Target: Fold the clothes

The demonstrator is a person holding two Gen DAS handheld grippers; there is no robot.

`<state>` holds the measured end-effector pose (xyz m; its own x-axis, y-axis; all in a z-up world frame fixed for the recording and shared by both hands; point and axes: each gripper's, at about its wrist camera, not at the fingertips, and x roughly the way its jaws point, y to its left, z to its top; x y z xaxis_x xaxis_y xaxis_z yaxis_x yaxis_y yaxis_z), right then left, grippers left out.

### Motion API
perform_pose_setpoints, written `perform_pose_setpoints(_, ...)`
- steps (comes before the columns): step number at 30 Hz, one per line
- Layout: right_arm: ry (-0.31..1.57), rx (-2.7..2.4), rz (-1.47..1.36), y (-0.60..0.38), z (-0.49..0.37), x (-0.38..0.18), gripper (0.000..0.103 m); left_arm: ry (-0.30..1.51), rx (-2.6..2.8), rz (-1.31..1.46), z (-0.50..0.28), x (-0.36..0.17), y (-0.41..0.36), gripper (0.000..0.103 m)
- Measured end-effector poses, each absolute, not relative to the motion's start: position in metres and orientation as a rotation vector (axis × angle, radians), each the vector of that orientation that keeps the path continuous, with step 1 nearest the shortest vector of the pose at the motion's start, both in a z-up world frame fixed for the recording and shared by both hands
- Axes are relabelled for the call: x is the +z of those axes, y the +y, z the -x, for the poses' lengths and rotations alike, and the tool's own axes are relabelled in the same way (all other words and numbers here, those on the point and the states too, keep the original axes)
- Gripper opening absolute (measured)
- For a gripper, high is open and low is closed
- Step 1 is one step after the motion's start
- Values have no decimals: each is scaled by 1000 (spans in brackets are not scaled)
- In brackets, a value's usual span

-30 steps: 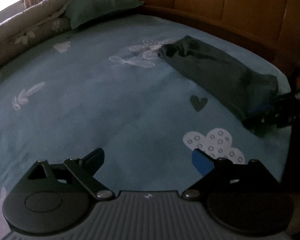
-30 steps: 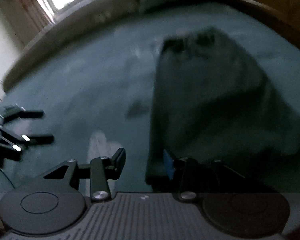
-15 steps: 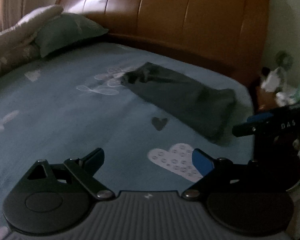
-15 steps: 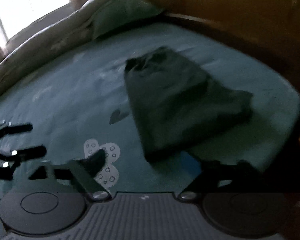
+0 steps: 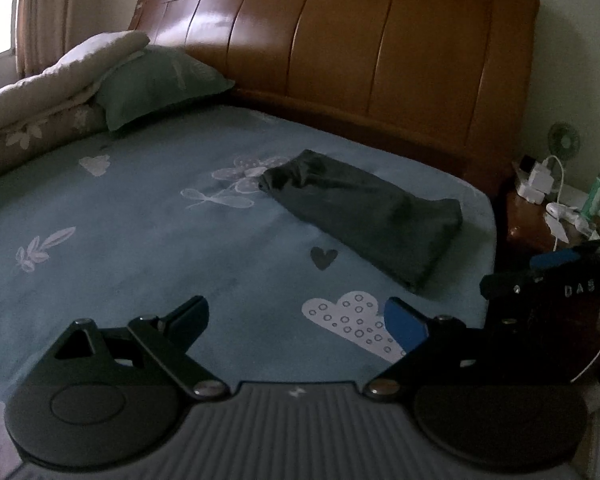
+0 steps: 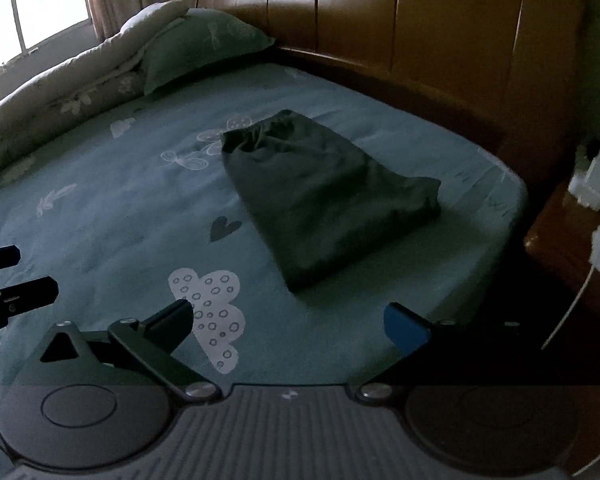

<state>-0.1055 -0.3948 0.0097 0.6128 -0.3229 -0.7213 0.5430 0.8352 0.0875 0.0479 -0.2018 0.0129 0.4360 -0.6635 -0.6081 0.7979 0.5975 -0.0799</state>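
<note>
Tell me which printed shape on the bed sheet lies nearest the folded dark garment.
The small dark heart, just beside the folded dark garment. The other prints are white; the white dotted cloud lies closer to the grippers.

Dark, perhaps grey-green garment (image 6: 320, 196) on blue sheet (image 5: 140, 240) with white clouds.

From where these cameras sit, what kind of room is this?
Almost certainly a bedroom: a bed with a wooden headboard, a green pillow, and a bedside table. A folded dark garment lies on the blue bedsheet.
</note>
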Motion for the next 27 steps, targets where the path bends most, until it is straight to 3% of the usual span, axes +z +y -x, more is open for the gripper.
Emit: perform_pose_setpoints(27,764,-574,-328,-377,116,39,103,802,-982,-275,-32,40,-226,98)
